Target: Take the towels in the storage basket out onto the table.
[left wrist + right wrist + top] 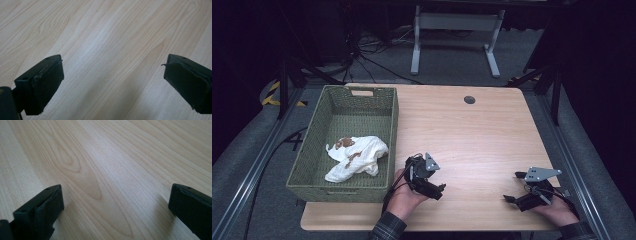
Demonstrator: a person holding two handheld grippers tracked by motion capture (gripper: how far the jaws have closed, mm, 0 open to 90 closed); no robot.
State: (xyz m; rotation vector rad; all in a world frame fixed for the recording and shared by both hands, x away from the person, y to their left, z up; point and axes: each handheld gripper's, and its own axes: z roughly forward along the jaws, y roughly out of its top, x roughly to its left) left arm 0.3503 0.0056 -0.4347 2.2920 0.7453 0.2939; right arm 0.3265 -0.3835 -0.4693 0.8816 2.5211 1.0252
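A green woven basket stands at the table's left side, and a crumpled white cloth with brown stains lies inside it. My left gripper rests low over the wood just right of the basket, held by a hand in a plaid sleeve. Its jaws stand wide apart over bare wood with nothing between them. My right gripper sits near the front right corner of the table. It is open too, and only wood grain lies between its jaws.
The light wooden table has a round cable hole near its far edge. Beyond the table stand a white desk frame and loose cables on the grey floor. Metal rails run along both sides.
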